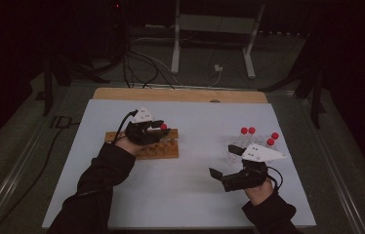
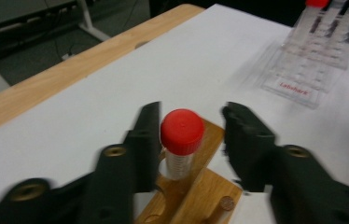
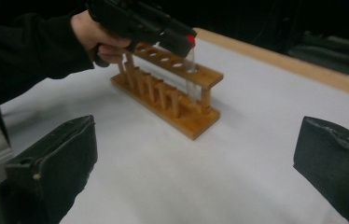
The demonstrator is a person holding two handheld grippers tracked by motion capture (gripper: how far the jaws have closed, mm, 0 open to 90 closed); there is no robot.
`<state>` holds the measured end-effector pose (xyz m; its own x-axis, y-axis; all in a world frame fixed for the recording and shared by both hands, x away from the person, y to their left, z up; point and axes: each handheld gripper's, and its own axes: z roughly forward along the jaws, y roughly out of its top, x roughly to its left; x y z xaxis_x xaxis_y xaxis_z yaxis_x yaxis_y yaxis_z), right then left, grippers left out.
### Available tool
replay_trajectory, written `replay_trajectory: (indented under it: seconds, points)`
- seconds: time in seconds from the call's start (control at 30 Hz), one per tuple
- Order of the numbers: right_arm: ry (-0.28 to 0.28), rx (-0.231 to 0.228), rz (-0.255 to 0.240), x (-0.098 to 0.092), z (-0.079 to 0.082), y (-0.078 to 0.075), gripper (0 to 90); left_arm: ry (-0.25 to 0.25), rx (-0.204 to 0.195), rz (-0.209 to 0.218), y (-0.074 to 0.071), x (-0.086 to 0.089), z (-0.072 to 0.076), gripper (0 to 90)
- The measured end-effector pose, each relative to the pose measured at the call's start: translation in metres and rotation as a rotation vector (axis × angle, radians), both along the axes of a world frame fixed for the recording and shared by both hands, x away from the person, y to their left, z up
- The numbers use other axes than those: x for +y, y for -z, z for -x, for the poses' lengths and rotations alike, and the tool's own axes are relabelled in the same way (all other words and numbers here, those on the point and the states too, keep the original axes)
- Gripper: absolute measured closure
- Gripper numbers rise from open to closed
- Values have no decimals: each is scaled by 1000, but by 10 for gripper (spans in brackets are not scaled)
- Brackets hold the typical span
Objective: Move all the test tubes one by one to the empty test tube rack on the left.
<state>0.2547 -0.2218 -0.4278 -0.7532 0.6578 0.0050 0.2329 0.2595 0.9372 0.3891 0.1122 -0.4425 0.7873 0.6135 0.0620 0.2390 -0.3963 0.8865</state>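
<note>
High view puts my left gripper [image 1: 157,127] over the right end of the wooden rack [image 1: 144,144], with a red-capped tube [image 1: 163,127] just at its tip, and my right gripper [image 1: 223,165] low on the white mat [image 1: 190,195], well apart from the rack and near the clear rack [image 1: 253,146] of red-capped tubes. Left gripper view gives what that one cannot: the tube [image 2: 180,140] stands upright in the end hole of the wooden rack [image 2: 196,186], between the jaws; the left jaw sits just beside its cap, the right jaw stands off with a clear gap, so nothing is clamped. Right gripper view shows the rack [image 3: 168,88] side-on with the tube's clear body dropped through its top rail, and my right gripper [image 3: 193,158] spread wide, holding nothing.
</note>
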Motion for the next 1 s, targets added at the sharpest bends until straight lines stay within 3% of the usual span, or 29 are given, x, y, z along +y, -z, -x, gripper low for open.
replay_trajectory:
  seconds: [0.07,0.1,0.17,0.27,0.43,0.53,0.67,1.0]
  points:
    - [7,-12,6,-3,1,-4,0,10,4,24,-4,3,2,433]
    - [7,-12,6,-3,1,-4,0,-6,-13,27,-6,4,4,433]
    - [1,-14,-3,-6,2,-8,0,-3,-16,44,-11,7,8,343]
    - [39,-45,1,-13,3,-12,0,4,-1,52,-17,10,13,169]
    - [118,-62,-1,-28,0,-17,0,55,16,73,-22,18,27,35]
    - [168,-55,-17,-39,-3,-19,0,71,4,77,-23,24,39,19]
    - [245,-78,5,-52,-4,-18,0,90,9,95,-20,34,52,19]
    - [408,-44,9,-89,-12,-6,0,104,13,125,-2,52,80,19]
